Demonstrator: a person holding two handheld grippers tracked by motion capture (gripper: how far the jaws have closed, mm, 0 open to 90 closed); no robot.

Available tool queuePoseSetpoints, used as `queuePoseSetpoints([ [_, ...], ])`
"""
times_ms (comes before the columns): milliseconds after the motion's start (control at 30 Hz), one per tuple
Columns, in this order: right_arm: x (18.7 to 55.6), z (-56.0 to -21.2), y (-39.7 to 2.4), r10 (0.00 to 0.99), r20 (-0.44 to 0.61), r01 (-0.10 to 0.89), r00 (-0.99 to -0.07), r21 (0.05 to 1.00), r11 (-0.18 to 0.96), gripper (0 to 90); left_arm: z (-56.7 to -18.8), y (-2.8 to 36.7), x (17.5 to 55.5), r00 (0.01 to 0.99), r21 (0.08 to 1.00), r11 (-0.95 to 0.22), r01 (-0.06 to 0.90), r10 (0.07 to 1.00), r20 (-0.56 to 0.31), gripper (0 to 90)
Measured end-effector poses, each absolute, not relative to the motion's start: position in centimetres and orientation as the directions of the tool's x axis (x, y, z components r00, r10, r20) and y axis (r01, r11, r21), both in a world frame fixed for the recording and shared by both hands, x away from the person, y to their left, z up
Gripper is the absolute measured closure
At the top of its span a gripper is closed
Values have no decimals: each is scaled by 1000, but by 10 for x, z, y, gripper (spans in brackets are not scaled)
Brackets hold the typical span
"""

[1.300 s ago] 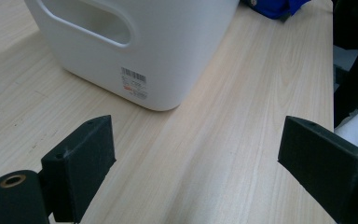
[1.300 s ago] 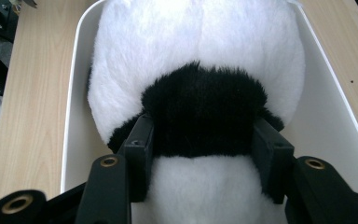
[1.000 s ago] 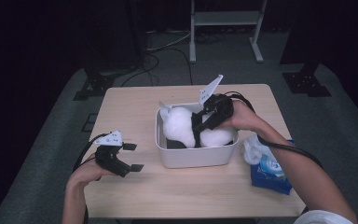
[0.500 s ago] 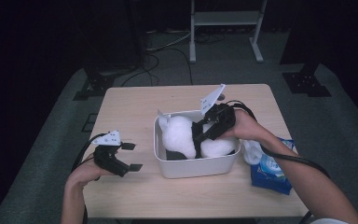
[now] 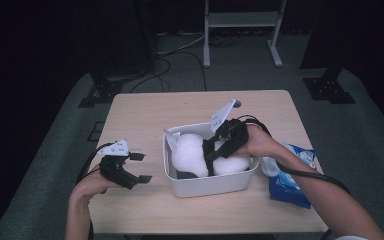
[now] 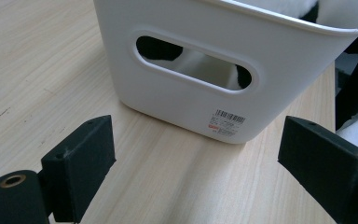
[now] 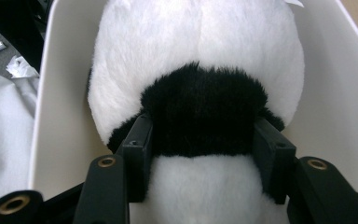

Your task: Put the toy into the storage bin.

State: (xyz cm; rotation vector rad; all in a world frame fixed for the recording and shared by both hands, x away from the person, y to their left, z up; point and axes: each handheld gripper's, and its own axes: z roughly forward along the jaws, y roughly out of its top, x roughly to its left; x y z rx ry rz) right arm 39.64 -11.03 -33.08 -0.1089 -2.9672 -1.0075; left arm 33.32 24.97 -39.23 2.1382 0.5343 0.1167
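A black-and-white panda plush (image 5: pixel 190 152) lies inside a white plastic bin (image 5: pixel 205 186) in the middle of the wooden table (image 5: pixel 180 107). My right gripper (image 5: pixel 211 152) reaches down into the bin from the right. In the right gripper view, my right gripper (image 7: pixel 204 149) is shut on the black band of the plush (image 7: pixel 200 46), and the pads press into the fur between the bin walls (image 7: pixel 335 84). My left gripper (image 5: pixel 141 167) rests on the table left of the bin. In the left gripper view my left gripper (image 6: pixel 200 163) stands open with nothing between the jaws, facing the bin's handle slot (image 6: pixel 193 70).
A blue packet of wipes (image 5: pixel 290 177) lies at the table's right edge, beside my right forearm. A white metal stand (image 5: pixel 240 20) and cables are on the floor beyond the table. Bare tabletop lies behind the bin and in front of it.
My right gripper has sunk a little with the plush in it, and the bin has slid toward the near edge of the table. The left gripper has stayed where it was.
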Motion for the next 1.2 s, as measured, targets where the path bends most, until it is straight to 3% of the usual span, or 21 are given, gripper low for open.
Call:
queuePoseSetpoints([
  [600,404,-357,-92,46,32,56,-998,539,840,456,-392,252,333,903,800,-501,330,416,-112,95],
  [1200,406,-359,-89,79,68,102,-995,483,870,326,-394,250,334,903,797,-503,334,414,-117,95],
])
